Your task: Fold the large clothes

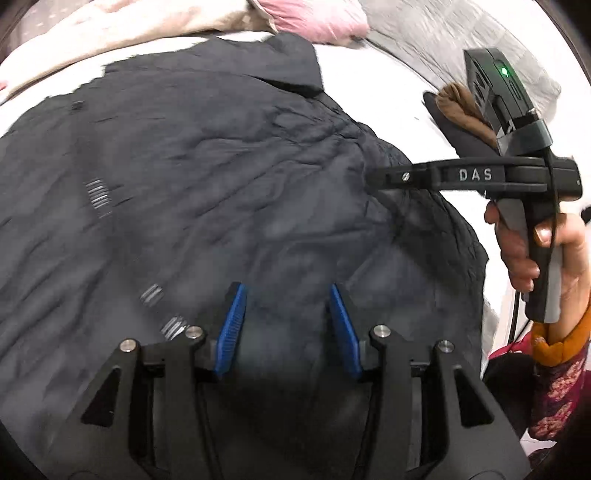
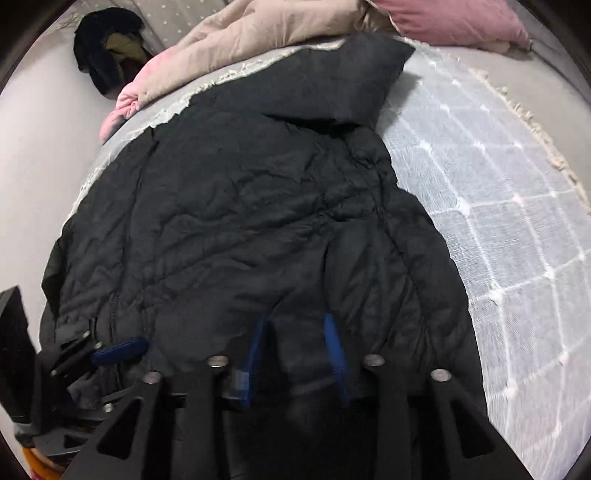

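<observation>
A large black quilted jacket lies spread on the bed, collar toward the far end. My left gripper hovers over its near part with the blue pads apart and nothing pinched between them. In the left wrist view, my right gripper comes in from the right, held by a hand, with its tip at the jacket's right edge. In the right wrist view, the jacket fills the middle. The right gripper stands open just above the hem, with dark fabric lying under the gap. One blue pad of the left gripper shows at the lower left.
A white checked bed cover lies bare to the right of the jacket. A beige duvet and a pink pillow sit at the far end. Dark clothes are piled at the far left. A brown-and-black garment lies near the right gripper.
</observation>
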`<action>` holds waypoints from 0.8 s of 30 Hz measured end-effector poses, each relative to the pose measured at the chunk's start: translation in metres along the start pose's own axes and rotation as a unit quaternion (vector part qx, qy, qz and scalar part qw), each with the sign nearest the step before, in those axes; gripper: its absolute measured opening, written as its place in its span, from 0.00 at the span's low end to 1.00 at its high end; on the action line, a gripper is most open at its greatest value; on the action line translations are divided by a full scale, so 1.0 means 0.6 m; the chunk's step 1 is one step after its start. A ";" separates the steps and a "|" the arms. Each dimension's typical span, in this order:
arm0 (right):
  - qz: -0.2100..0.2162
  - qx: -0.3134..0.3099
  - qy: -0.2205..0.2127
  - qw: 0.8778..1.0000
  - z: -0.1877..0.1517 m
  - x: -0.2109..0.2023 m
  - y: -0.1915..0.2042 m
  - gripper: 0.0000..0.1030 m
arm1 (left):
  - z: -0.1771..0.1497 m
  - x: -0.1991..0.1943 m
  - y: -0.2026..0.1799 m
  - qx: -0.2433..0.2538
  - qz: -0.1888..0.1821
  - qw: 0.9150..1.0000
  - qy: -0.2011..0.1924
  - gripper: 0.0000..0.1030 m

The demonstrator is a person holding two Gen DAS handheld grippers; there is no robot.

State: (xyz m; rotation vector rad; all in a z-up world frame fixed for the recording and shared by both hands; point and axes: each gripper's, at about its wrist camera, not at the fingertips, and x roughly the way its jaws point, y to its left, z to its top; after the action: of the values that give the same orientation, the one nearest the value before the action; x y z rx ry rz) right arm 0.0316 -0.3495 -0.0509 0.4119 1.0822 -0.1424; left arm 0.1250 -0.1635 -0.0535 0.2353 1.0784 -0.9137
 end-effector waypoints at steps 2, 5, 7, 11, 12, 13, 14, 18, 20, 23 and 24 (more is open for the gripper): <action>-0.004 -0.017 -0.028 0.999 -0.005 -0.023 0.029 0.52 | -0.027 -0.055 0.029 -0.021 0.031 0.999 -0.022 0.72; 0.002 -0.045 -0.060 0.997 -0.009 -0.048 0.075 0.63 | -0.065 -0.130 0.089 -0.075 0.075 0.993 -0.046 0.77; 0.013 -0.059 -0.075 0.995 -0.011 -0.058 0.106 0.64 | -0.098 -0.180 0.147 -0.130 0.103 0.984 -0.060 0.81; 0.030 -0.064 -0.085 0.994 -0.010 -0.055 0.145 0.65 | -0.168 -0.248 0.235 -0.223 0.148 0.960 -0.079 0.83; 0.030 -0.061 -0.087 0.994 -0.009 -0.049 0.158 0.65 | -0.191 -0.267 0.261 -0.250 0.158 0.952 -0.080 0.83; 0.029 -0.059 -0.089 0.994 -0.010 -0.047 0.171 0.65 | -0.214 -0.280 0.287 -0.273 0.166 0.944 -0.082 0.84; 0.026 -0.060 -0.090 0.994 -0.011 -0.045 0.178 0.66 | -0.231 -0.290 0.302 -0.289 0.171 0.938 -0.082 0.84; 0.012 -0.068 -0.090 0.994 -0.011 -0.028 0.205 0.66 | -0.312 -0.318 0.381 -0.376 0.201 0.901 -0.081 0.84; 0.006 -0.073 -0.086 0.994 -0.017 -0.022 0.216 0.66 | -0.349 -0.325 0.416 -0.424 0.202 0.879 -0.081 0.84; -0.005 -0.085 -0.081 0.993 -0.020 -0.010 0.230 0.66 | -0.399 -0.331 0.462 -0.481 0.197 0.850 -0.089 0.84; -0.009 -0.089 -0.079 0.993 -0.021 -0.006 0.234 0.66 | -0.410 -0.331 0.475 -0.495 0.202 0.840 -0.092 0.84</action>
State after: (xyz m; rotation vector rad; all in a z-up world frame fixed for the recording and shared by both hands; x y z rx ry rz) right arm 0.0629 -0.2166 -0.0168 0.2270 0.9343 -0.0913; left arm 0.1421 0.2613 -0.0791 -0.4724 1.1324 0.0767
